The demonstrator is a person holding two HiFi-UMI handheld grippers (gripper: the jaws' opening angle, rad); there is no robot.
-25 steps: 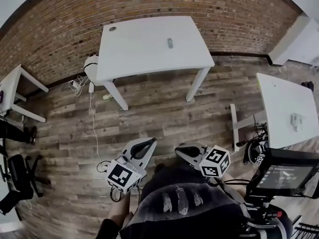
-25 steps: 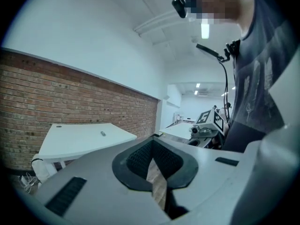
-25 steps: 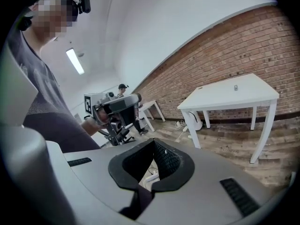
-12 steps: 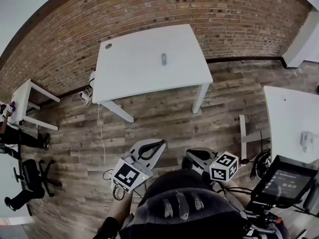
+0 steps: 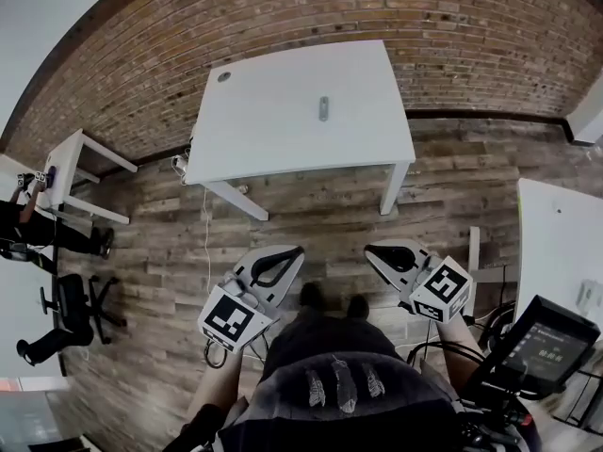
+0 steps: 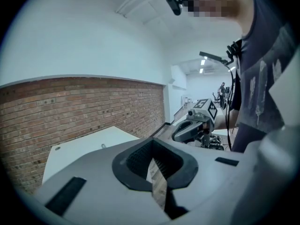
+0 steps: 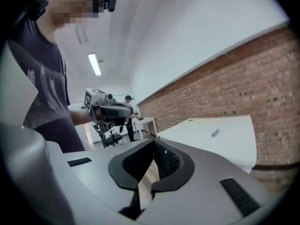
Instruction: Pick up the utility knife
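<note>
- The utility knife [image 5: 323, 108] lies flat on the white table [image 5: 273, 139], well ahead of both my jaws and roughly between the lines they point along.
- From this far it is only a small grey oblong. I judge it stiff, light and smooth-sided, so likely to slip. I would grip across the middle of the handle, clear of the blade end, which I cannot pick out.
- My left gripper [image 5: 294, 250] and right gripper [image 5: 370, 250] have their jaws pressed together with nothing between the dark ribbed pads.
- The table top is smooth and matt, above a plank floor [image 5: 311, 205] and before a rough brick wall [image 5: 377, 8].
</note>
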